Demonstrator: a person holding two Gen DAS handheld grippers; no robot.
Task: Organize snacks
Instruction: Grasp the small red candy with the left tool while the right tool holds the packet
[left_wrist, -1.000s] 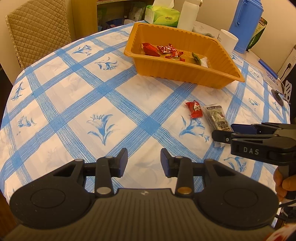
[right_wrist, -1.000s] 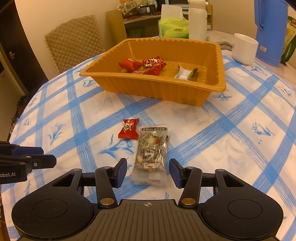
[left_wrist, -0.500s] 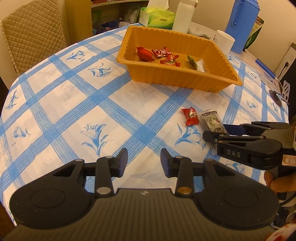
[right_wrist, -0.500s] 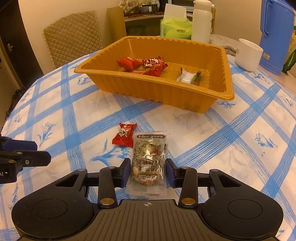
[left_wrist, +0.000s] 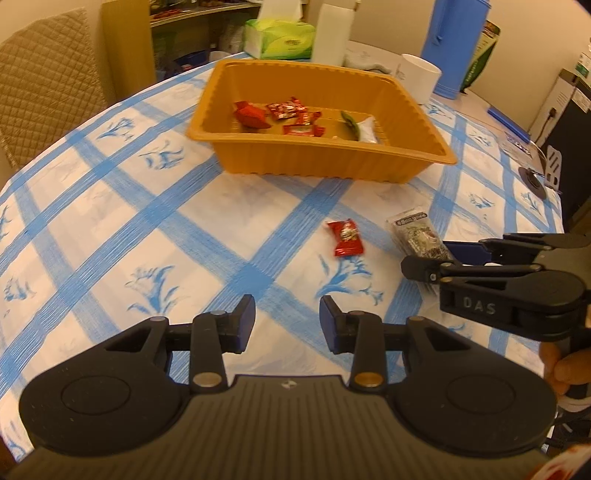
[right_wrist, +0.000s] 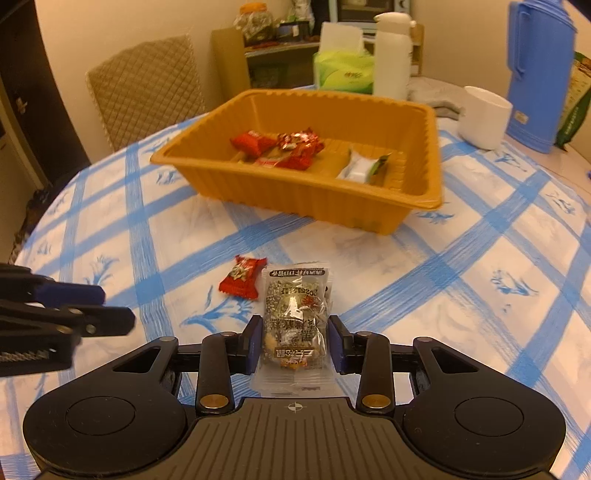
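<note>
A clear packet of seed brittle (right_wrist: 294, 317) lies on the blue-checked tablecloth, and my right gripper (right_wrist: 294, 345) is shut on its near end. The packet (left_wrist: 415, 232) and the right gripper (left_wrist: 428, 262) also show at the right of the left wrist view. A small red candy (right_wrist: 242, 282) lies just left of the packet; it also shows in the left wrist view (left_wrist: 345, 237). The orange tray (right_wrist: 430, 155) stands beyond, holding several red candies (right_wrist: 291, 149) and a white-green packet (right_wrist: 360, 168). My left gripper (left_wrist: 287, 321) is open and empty above the cloth.
Behind the tray stand a green tissue box (right_wrist: 341, 72), a white bottle (right_wrist: 391, 55), a white mug (right_wrist: 484, 116) and a blue jug (right_wrist: 539, 74). A quilted chair (right_wrist: 147, 90) stands at the far left. The table's round edge (left_wrist: 22, 166) curves along the left.
My right gripper moved forward around the seed packet and closed on its near end. My left gripper drew nearer to the tray and stayed open.
</note>
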